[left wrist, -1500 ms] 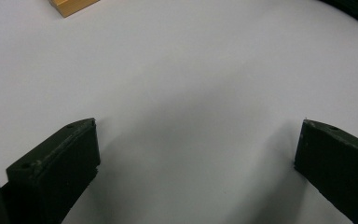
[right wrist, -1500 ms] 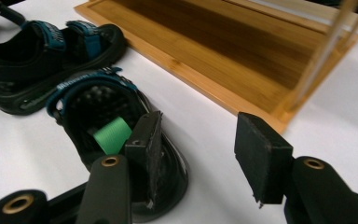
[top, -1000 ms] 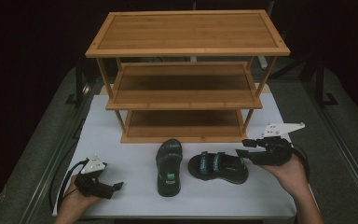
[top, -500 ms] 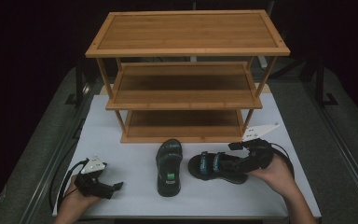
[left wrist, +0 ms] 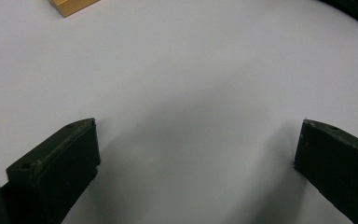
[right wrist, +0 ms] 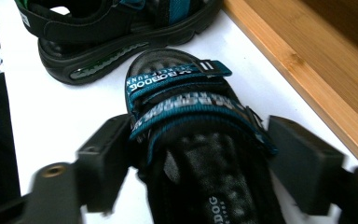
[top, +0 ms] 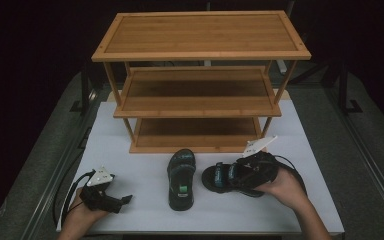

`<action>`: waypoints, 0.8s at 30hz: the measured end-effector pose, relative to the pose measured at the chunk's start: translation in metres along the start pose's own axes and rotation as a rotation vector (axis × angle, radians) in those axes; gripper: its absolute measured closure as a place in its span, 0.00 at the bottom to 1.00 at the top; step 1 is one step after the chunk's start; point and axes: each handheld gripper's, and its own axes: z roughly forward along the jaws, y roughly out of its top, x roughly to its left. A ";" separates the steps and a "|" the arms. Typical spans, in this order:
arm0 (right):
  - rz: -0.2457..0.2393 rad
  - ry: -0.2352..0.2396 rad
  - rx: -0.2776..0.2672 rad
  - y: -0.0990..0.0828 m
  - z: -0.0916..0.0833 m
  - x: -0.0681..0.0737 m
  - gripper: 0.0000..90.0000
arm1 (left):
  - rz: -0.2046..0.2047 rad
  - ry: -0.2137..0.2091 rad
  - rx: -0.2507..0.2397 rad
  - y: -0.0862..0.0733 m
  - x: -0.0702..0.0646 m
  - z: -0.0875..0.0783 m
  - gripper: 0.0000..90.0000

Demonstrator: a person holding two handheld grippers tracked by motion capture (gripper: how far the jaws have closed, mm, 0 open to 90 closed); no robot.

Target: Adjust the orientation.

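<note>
Looks like a recording lab or studio: white-covered table edged by metal rails, dark surroundings, black stands behind, bamboo shoe rack staged at the far edge.

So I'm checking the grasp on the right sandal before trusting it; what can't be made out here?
- Whether the right gripper presses the right sandal: its left jaw is motion-blurred in the right gripper view.
- The sandal's heel: covered by gripper and hand in the high view.
- The left sandal: cut off by the top edge.
</note>
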 end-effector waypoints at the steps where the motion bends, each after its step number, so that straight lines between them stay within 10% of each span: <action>1: -0.002 -0.002 0.000 0.000 -0.001 0.000 0.33 | 0.000 0.000 0.000 0.000 0.000 0.000 0.00; 9: 0.005 -0.081 -0.016 -0.002 -0.004 0.000 0.66 | 0.002 0.000 0.002 0.000 0.000 0.000 0.00; 24: 0.245 -0.326 -0.046 -0.018 -0.028 -0.024 0.72 | 0.001 0.000 0.002 0.000 0.000 0.000 0.00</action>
